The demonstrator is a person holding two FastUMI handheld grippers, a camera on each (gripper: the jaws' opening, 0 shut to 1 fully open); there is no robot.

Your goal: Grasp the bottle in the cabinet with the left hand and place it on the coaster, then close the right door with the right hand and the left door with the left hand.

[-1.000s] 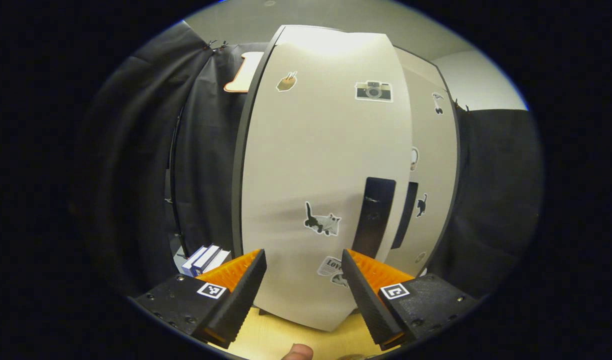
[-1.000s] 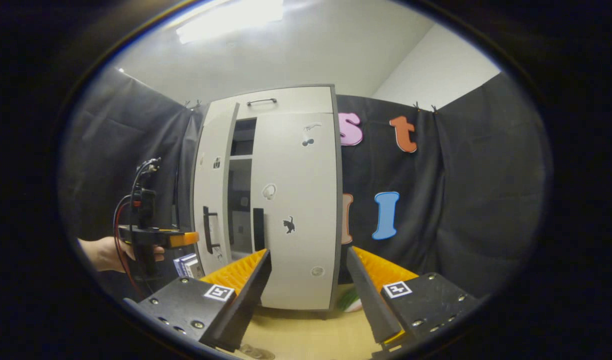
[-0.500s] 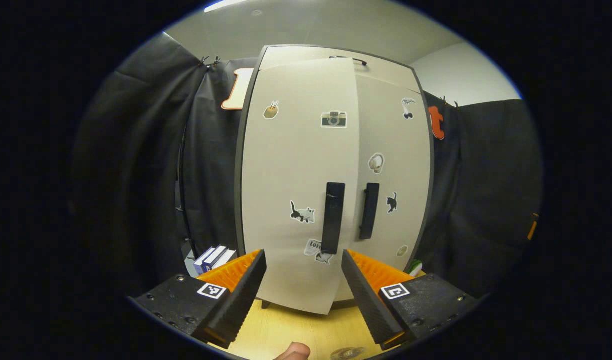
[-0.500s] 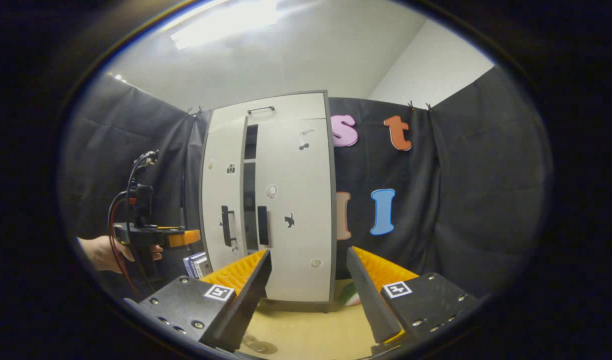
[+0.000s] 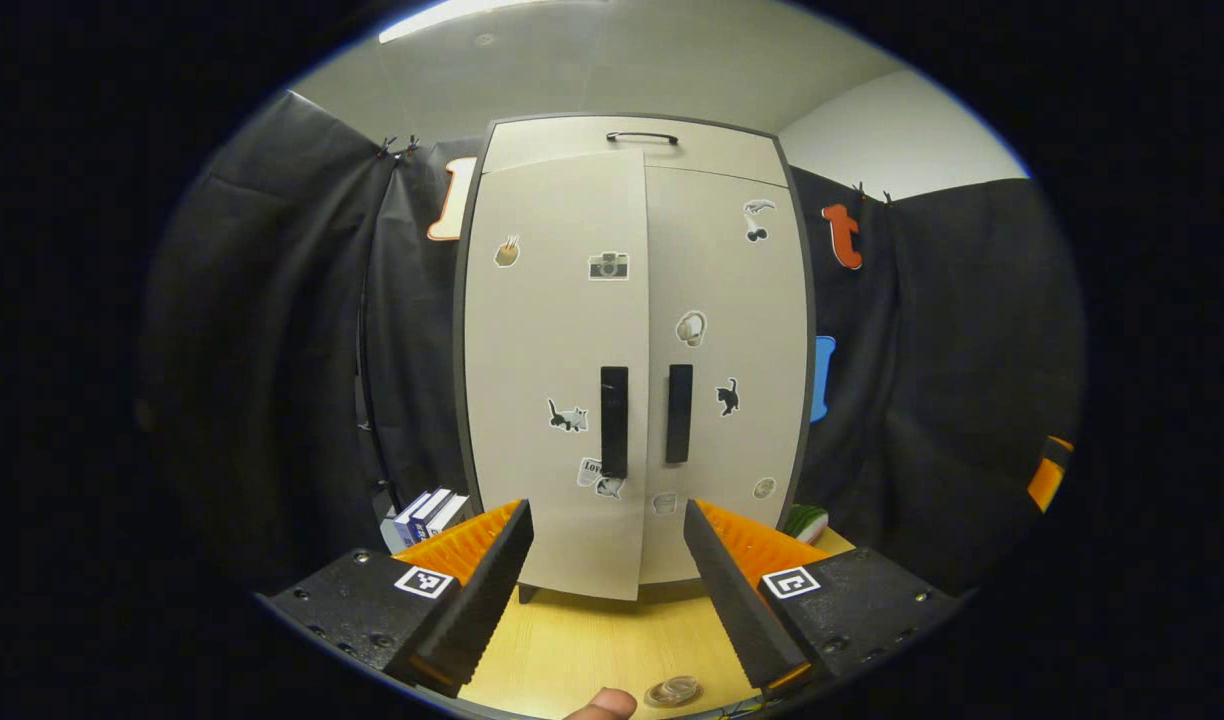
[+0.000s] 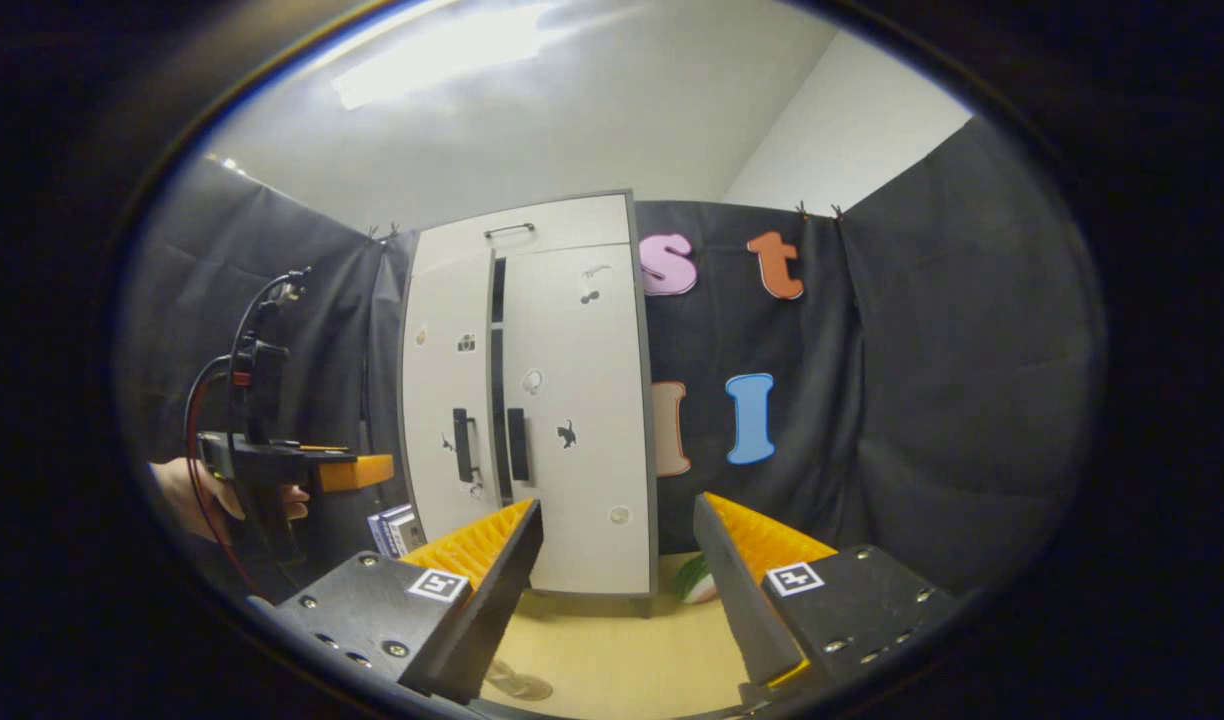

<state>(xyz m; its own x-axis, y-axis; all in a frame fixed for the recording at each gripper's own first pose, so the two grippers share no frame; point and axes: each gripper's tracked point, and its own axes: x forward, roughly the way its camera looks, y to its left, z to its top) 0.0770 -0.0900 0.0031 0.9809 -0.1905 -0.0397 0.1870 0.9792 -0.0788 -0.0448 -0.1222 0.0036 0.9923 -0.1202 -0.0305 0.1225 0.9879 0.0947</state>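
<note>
Bare bench (image 5: 592,650) lies open in front of the cabinet (image 5: 632,370); left door (image 5: 557,380) stands slightly ajar, a narrow dark gap seen beside the right door (image 6: 582,420); books (image 5: 427,515) crowd the cabinet's left foot; a green-white object (image 6: 694,580) sits at its right.

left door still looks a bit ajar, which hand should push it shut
Left. The left hand-held gripper faces the left door head on, and the right gripper view shows a dark gap beside that door. The right hand-held gripper sits farther off, toward the right door.
</note>
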